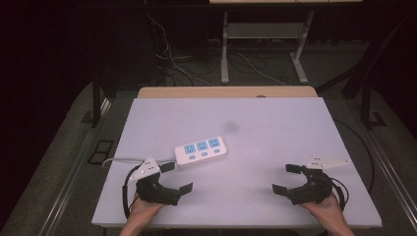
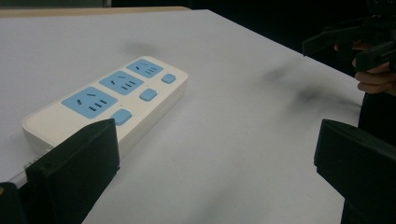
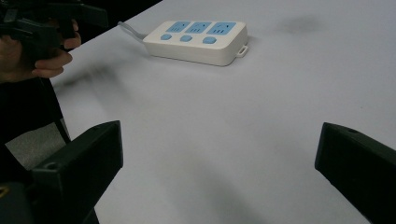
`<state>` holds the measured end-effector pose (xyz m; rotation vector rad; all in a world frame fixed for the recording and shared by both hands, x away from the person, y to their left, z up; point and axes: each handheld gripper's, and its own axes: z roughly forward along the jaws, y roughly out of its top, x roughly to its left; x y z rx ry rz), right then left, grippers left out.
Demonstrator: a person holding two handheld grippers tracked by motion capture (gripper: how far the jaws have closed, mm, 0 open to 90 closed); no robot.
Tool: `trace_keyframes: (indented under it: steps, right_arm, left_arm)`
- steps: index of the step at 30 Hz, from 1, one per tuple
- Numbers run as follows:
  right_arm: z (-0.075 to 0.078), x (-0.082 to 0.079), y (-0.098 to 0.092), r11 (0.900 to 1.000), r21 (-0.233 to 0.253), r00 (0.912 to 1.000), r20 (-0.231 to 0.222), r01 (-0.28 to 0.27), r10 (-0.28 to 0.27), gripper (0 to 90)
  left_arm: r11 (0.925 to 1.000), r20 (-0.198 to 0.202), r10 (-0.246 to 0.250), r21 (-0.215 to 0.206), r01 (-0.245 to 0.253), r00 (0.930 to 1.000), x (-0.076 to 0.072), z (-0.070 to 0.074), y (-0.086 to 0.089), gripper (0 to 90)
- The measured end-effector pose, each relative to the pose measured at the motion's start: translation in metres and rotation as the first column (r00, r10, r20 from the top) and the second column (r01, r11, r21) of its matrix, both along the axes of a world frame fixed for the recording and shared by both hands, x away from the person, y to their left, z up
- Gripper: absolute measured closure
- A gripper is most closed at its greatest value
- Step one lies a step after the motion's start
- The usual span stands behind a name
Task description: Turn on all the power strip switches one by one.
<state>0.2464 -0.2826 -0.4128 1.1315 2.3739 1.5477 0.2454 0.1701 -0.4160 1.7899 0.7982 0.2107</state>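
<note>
A white power strip (image 1: 200, 149) with three blue sockets and three blue buttons lies flat on the white tabletop (image 1: 255, 123), left of centre. Its white cable (image 1: 123, 160) runs off to the left. My left gripper (image 1: 177, 177) is open just in front of the strip's cable end, holding nothing. In the left gripper view the power strip (image 2: 112, 100) lies close beyond the left jaw, with the left gripper (image 2: 215, 168) wide apart. My right gripper (image 1: 285, 179) is open near the front right, well away from the strip. The right gripper view has the power strip (image 3: 198, 39) far ahead of the right gripper (image 3: 219, 172).
A wooden desk edge (image 1: 226, 92) shows behind the white top. Behind that, metal table legs (image 1: 224, 49) and loose cables (image 1: 255, 69) sit on the dark floor. A faint grey smudge (image 1: 231, 126) marks the tabletop behind the strip.
</note>
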Motion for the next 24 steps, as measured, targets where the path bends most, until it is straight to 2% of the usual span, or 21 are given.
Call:
trace_keyframes:
  steps: [12,16,24]
  right_arm:
    - [-0.0016,-0.0004,-0.0007,1.000,-0.006,1.0000,-0.003,0.002,-0.002,0.8]
    - [-0.0013,-0.0015,-0.0029,1.000,0.000,0.9999,-0.006,0.009,-0.009,0.8]
    - [-0.0019,-0.0014,-0.0067,1.000,0.007,0.9996,-0.015,0.022,-0.022,0.8]
  left_arm:
    - [0.9999,0.001,-0.011,0.003,0.011,0.9999,-0.0002,0.0000,-0.0017,0.0]
    - [0.9999,-0.003,-0.015,-0.009,0.015,0.9999,-0.0010,0.0011,-0.0027,0.0]
    - [0.9993,-0.022,-0.030,0.022,0.031,0.9993,0.0011,0.0035,-0.0068,0.0]
